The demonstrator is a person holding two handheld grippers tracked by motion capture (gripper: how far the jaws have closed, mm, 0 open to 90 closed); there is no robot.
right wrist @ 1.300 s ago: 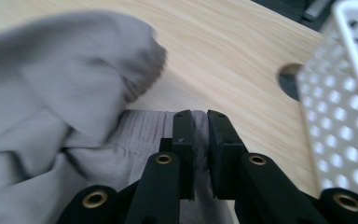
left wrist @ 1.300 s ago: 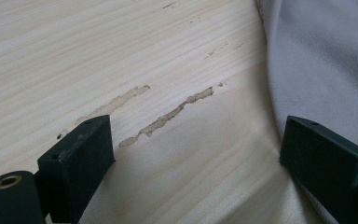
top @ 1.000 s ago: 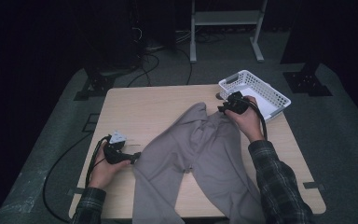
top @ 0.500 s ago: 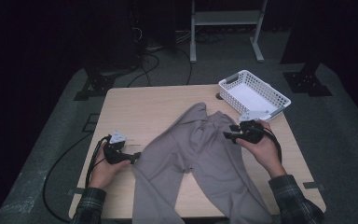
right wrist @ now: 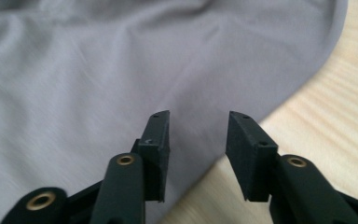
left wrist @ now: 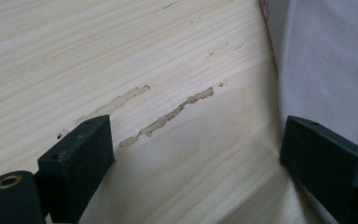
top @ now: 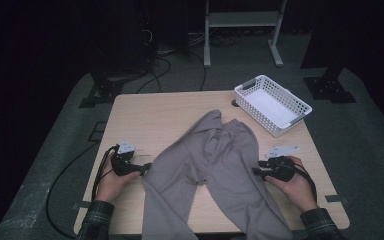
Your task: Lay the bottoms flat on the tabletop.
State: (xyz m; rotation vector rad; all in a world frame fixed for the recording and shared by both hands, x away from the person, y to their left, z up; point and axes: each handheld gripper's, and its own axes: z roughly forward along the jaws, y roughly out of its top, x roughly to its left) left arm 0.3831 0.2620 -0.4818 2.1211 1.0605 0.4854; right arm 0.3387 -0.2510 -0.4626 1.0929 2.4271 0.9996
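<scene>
I inspected the pale wooden table (top: 155, 120) and found the grey soft cloth trousers (top: 220, 170) spread across its middle, waistband toward the far side and both legs running to my near edge, where they hung over.

My left gripper (top: 142, 168) rested low on the table at the outer edge of the trousers' left leg. In the left gripper view (left wrist: 196, 154), its 2 black jaws stood wide apart. Bare scratched wood lay between them, and the far jaw sat right against the hem of the grey cloth, without pinching it.

My right gripper (top: 256, 171) was at the outer edge of the right leg, tips pointing inward at the cloth. In the right gripper view (right wrist: 198, 140), its 2 jaws stood partly apart over the boundary of cloth and wood, having just been closing; nothing was pressed between the pads. The cloth edge lay under and just past the tips.

A white plastic lattice basket (top: 300, 107) stood at the far right corner, apart from the trousers.
</scene>
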